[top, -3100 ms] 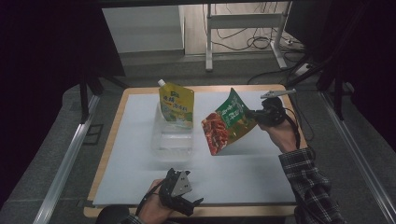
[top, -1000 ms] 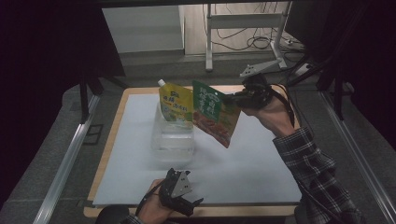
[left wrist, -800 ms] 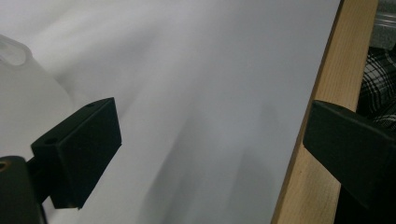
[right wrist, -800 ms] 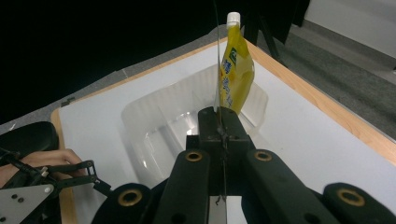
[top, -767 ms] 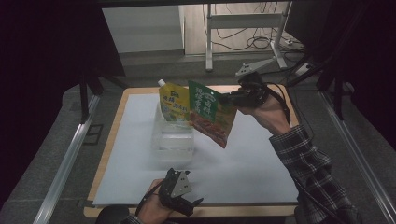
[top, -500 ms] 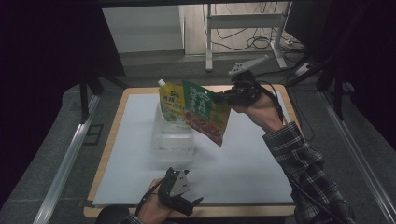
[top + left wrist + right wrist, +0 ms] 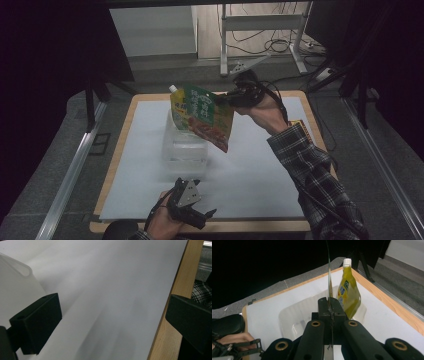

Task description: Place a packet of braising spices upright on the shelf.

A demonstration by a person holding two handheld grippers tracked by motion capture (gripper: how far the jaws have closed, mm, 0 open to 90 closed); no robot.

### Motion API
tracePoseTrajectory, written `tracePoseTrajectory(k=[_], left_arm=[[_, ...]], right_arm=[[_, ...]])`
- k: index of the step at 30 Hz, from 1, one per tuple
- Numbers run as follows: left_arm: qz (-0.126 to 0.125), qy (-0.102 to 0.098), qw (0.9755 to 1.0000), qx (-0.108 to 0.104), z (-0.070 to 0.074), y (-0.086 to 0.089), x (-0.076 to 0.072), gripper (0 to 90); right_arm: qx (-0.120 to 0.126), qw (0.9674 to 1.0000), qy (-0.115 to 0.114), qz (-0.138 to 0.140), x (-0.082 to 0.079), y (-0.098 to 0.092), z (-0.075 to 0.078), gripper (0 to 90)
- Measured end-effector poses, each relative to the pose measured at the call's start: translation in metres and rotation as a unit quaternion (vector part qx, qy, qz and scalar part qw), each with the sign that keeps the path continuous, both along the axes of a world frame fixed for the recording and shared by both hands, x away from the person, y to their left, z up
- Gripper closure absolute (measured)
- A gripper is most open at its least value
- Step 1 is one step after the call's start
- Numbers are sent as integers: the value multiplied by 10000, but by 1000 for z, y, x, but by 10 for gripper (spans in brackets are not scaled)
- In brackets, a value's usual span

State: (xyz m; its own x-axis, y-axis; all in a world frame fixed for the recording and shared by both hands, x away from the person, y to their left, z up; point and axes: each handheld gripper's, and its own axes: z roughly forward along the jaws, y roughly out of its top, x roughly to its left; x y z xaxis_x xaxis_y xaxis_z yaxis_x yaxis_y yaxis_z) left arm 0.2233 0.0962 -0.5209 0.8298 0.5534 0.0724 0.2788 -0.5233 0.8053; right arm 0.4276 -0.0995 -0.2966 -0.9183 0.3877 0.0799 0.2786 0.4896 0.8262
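Observation:
My right gripper [image 7: 223, 98] is shut on the top edge of a green and red snack pouch [image 7: 209, 119], which hangs tilted above a clear plastic bin [image 7: 184, 151]. A yellow spout pouch [image 7: 176, 107] with a white cap stands in the bin's far end, just behind the held pouch. In the right gripper view the held pouch [image 7: 328, 287] shows edge-on between the shut jaws of the right gripper [image 7: 329, 305], left of the yellow pouch [image 7: 348, 293] and over the bin [image 7: 294, 315]. My left gripper [image 7: 192, 210] rests at the table's near edge, open and holding nothing [image 7: 113, 315].
A white mat [image 7: 260, 165] covers the wooden table [image 7: 126, 120]. A small red packet [image 7: 298, 123] lies at the right edge by the plaid sleeve. The bin's corner [image 7: 15, 277] sits just left of the left gripper's jaws, beside the table's wooden rim [image 7: 172, 315].
The right gripper has carried the green and red pouch leftward from the table's right side to above the bin, close to the yellow pouch. The left gripper has stayed put.

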Motion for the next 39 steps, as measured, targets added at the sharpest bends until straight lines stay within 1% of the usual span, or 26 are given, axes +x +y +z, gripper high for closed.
tracePoseTrajectory(k=[6,14,20,22,29,34,35,39], left_arm=[[40,4,10000,-37,1,1,1,1],[34,-21,10000,38,0,1,1,1],[24,-29,10000,55,0,1,0,2],[27,-24,10000,13,0,1,0,2],[-2,-20,10000,51,-1,0,0,3],[-17,-14,10000,94,-1,-1,0,5],[-27,-28,9999,145,-1,0,0,5],[-38,-23,9999,162,-1,-1,0,6]], right_arm=[[31,10000,9,76,5,16,-1,894],[59,9998,-36,172,13,40,-4,893],[-2,9996,-63,259,15,58,-7,893],[-15,9995,-95,285,15,62,-9,893],[-52,9994,-88,327,18,72,-18,893],[-23,9995,1,325,20,74,-25,893],[-14,9995,30,325,20,75,-26,893],[-33,9994,86,334,21,77,-32,893]])
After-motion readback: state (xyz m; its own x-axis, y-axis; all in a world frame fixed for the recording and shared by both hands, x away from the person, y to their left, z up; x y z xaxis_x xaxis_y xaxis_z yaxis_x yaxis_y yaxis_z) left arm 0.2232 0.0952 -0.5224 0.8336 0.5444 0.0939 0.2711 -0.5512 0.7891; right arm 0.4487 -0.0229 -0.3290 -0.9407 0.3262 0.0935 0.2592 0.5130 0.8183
